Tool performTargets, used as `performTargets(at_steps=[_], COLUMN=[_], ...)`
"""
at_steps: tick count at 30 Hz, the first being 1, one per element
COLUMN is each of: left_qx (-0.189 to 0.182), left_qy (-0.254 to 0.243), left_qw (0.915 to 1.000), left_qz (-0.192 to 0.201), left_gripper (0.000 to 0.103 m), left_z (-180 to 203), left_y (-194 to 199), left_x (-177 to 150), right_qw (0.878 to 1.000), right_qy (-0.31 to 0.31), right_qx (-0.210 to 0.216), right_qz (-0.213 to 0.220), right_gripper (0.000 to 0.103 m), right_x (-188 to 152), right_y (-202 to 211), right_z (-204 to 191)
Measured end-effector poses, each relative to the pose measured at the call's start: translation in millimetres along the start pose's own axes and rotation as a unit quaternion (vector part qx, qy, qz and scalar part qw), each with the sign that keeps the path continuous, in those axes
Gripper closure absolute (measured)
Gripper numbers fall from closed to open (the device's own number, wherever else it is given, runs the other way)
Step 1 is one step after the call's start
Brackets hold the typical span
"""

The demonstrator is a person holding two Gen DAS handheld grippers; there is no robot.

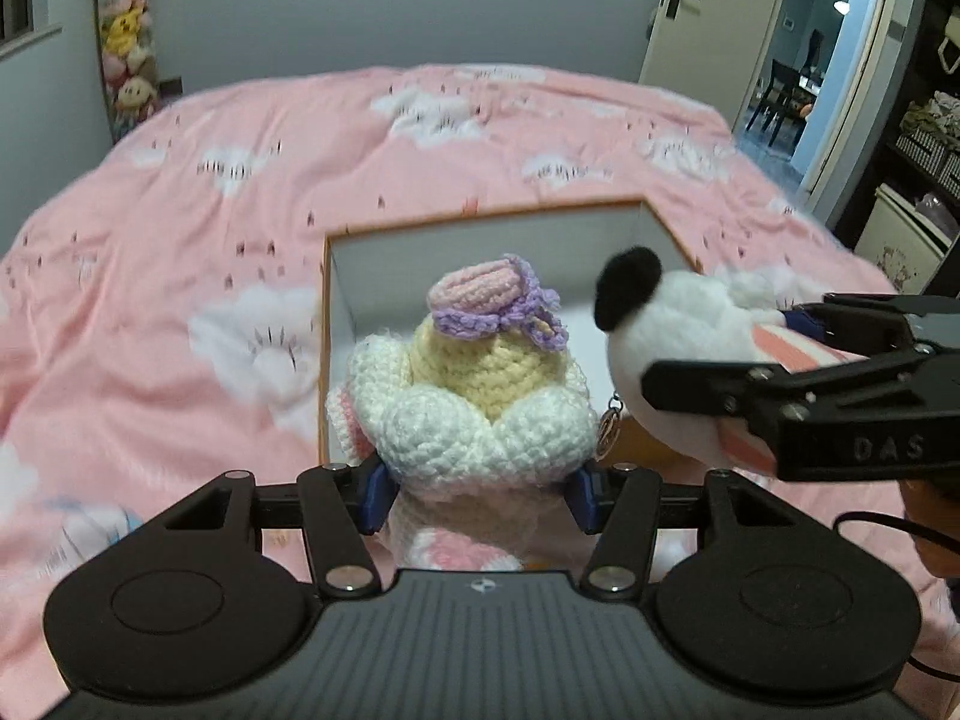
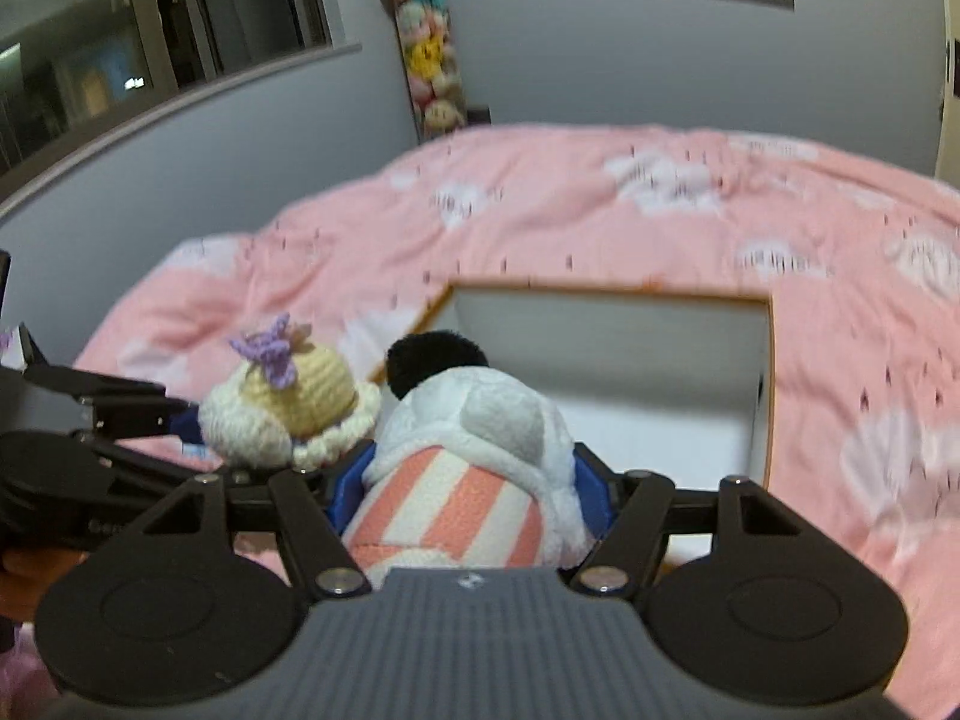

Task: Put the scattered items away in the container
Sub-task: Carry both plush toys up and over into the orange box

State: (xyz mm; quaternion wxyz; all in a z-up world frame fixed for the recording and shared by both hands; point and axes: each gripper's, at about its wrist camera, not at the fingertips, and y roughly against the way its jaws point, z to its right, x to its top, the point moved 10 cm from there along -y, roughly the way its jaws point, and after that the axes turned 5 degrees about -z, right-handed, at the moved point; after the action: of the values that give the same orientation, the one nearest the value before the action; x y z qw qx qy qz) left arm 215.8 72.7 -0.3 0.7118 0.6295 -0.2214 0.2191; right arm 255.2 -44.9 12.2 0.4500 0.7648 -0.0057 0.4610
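a crocheted doll [image 1: 474, 414] is pinched in the left gripper [image 1: 477, 495] jaws, a plush panda [image 2: 474, 468] in the right gripper [image 2: 474, 492] jaws; both are held wide above the bed [image 1: 180, 276], before the open box [image 1: 327, 324].

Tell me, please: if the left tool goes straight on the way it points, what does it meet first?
Probably the open box: the left tool, holding the crochet doll, points at its white inside. Depth is unclear.

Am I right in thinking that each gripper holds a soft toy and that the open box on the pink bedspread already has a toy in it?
Not quite: the box is empty, as the left wrist view shows. The rest stands: the left gripper holds the crocheted doll, the right gripper holds the plush panda, and the box sits on the pink bedspread.
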Motion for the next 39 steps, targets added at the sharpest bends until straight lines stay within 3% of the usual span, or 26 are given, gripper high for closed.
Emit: performTargets(at_steps=[4,8,15,20,28,39], left_qx=[0.002,0.002,-0.013,-0.010,0.023,0.031], left_qy=[-0.002,0.016,0.063,0.064,0.025,0.011], left_qw=[1.0000,0.9994,0.9921,0.9875,0.9859,0.9860], left_qz=[0.001,-0.029,-0.108,-0.143,-0.164,-0.163], left_gripper=[0.039,0.039,0.039,0.038,0.033,0.031], left_z=[-7.4,-21.1,-41.9,-45.6,-44.4,-45.0], left_y=[-12.2,-46.6,-118.8,-147.1,-155.6,-150.6], left_x=[29.9,45.9,33.0,19.0,8.7,6.4], right_qw=[1.000,0.999,0.989,0.983,0.974,0.971], right_qy=[-0.022,-0.050,-0.122,-0.141,-0.156,-0.160], right_qx=[0.005,-0.004,0.010,0.009,0.016,0.027], right_qz=[0.006,-0.010,-0.079,-0.117,-0.166,-0.175], right_gripper=[0.033,0.033,0.033,0.032,0.029,0.027], right_x=[25.3,34.8,13.9,-1.9,-18.6,-18.7], right_y=[-15.2,-49.7,-120.6,-148.6,-176.4,-165.9], right_z=[11.2,28.1,55.0,59.7,52.9,54.3])
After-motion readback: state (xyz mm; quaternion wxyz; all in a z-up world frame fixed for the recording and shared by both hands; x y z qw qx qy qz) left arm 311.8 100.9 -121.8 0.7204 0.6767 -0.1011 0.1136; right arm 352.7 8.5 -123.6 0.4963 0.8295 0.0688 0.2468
